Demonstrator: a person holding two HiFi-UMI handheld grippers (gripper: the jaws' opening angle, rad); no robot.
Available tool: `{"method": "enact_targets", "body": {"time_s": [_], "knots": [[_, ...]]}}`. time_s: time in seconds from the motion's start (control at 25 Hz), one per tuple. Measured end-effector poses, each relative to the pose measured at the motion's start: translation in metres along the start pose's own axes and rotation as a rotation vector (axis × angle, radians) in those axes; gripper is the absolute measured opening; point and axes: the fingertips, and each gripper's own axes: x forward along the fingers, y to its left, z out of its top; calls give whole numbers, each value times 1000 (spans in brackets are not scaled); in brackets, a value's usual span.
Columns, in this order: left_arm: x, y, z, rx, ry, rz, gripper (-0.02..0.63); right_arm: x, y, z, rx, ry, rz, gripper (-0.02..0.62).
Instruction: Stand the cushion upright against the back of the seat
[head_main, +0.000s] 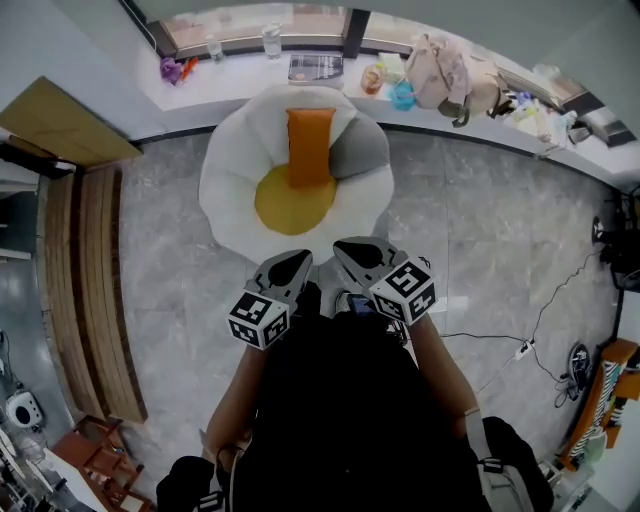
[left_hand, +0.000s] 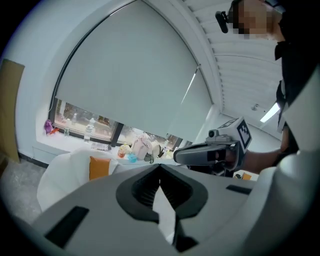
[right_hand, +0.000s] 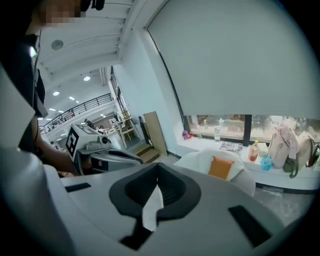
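An orange cushion (head_main: 310, 146) stands upright against the back of the white flower-shaped seat (head_main: 228, 170), above its yellow middle (head_main: 293, 201). My two grippers are held close to my body, well short of the seat's front edge. The left gripper (head_main: 297, 259) and the right gripper (head_main: 346, 248) are both shut with nothing between the jaws. From the left gripper (left_hand: 160, 168) view the cushion (left_hand: 99, 167) shows far off on the seat (left_hand: 60, 175), with the right gripper alongside. The right gripper (right_hand: 157, 169) view shows the cushion (right_hand: 221, 166) upright on the seat (right_hand: 199, 161).
Behind the seat runs a white window ledge (head_main: 230, 82) with bottles, a magazine (head_main: 315, 67), a beige bag (head_main: 440, 70) and small items. A wooden panel (head_main: 60, 122) and slatted wooden steps (head_main: 95, 290) stand at the left. A cable (head_main: 540, 310) crosses the marble floor at the right.
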Motion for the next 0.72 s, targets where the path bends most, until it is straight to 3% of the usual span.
{"method": "enact_targets", "body": {"time_s": [0.12, 0.28, 0.72], "knots": [[4, -30, 8, 20, -16, -9, 14, -34, 6, 5, -41, -36, -1, 17], [-1, -73, 2, 49, -36, -11, 14, -71, 23, -19, -58, -71, 27, 17], [-18, -168, -51, 36, -53, 6, 14, -150, 59, -80, -114, -87, 151, 17]]}}
